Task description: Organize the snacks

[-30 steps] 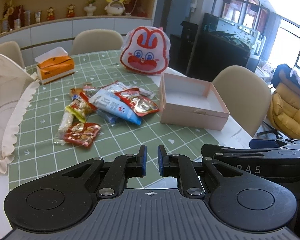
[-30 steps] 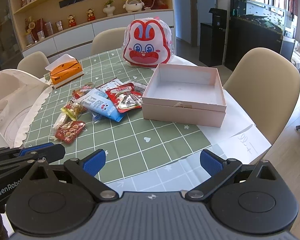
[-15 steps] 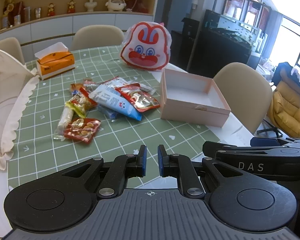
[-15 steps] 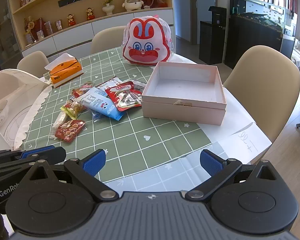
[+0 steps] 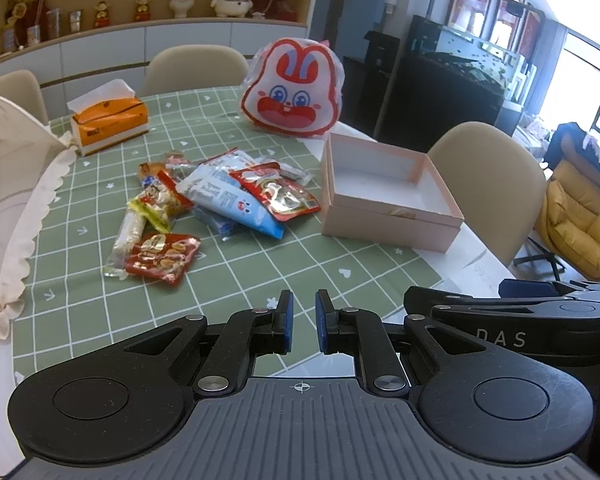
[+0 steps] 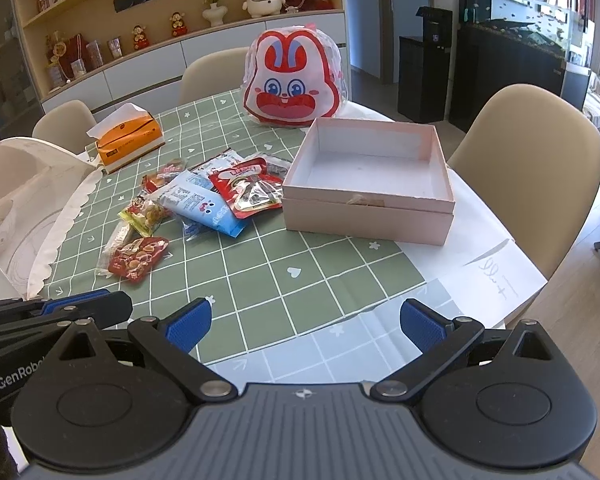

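Right wrist: blue snack packet (image 6: 201, 204) lies flat, pointing toward near right.

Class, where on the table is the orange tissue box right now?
In the right wrist view the orange tissue box sits at the far left of the green checked tablecloth, beyond the pile of snack packets.

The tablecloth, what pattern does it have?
The tablecloth is green with a white grid and small white hearts and flowers; the right wrist view shows it best.

"DAS" stands on the right gripper (image 5: 512, 320), "GenRobo" on the left gripper (image 6: 52, 320)
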Motion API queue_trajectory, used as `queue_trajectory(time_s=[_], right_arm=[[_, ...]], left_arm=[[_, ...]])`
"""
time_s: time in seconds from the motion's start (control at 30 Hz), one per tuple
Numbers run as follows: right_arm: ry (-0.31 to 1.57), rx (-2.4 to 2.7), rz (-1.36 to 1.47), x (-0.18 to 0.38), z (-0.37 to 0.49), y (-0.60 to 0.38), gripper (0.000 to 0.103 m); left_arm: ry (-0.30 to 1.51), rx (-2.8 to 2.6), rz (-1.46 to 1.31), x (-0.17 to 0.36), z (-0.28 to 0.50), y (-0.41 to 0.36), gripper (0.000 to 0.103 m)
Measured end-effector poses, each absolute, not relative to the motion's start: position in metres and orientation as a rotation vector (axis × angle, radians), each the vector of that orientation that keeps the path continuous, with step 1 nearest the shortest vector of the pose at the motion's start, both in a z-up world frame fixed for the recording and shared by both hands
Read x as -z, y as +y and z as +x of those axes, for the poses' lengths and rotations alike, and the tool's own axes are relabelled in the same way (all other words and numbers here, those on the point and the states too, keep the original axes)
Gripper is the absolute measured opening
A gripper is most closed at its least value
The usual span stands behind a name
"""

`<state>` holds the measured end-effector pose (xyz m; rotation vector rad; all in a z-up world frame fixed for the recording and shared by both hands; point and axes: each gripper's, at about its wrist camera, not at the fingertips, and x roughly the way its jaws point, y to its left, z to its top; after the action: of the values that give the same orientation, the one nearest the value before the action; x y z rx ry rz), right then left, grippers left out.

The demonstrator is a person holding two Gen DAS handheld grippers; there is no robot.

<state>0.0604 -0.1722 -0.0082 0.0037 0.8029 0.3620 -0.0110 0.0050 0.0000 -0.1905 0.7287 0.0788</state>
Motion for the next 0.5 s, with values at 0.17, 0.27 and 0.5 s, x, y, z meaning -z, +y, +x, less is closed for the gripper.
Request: queue_trajectory(time_s=[0.17,0.27,0.5], right_arm=[[0.816,-0.362,0.0,0.0109,0.0649,-0.1708,0.101],[0.817,-0.362,0.001,0.0112,0.0651,-0.1707,0.101],[0.811,-0.353,-0.009,0.0125,0.0685,-0.1686,0.101]], left_arm=[[0.738,-0.078,-0.193,0.0018,-0.0076,0.0056,0.015],[0.742,-0.079,-0.197,0.0026,-0.0053,0.0069,0.015],[0.747,-0.079,-0.198,0.0046,-0.0024,0.0075,0.015]])
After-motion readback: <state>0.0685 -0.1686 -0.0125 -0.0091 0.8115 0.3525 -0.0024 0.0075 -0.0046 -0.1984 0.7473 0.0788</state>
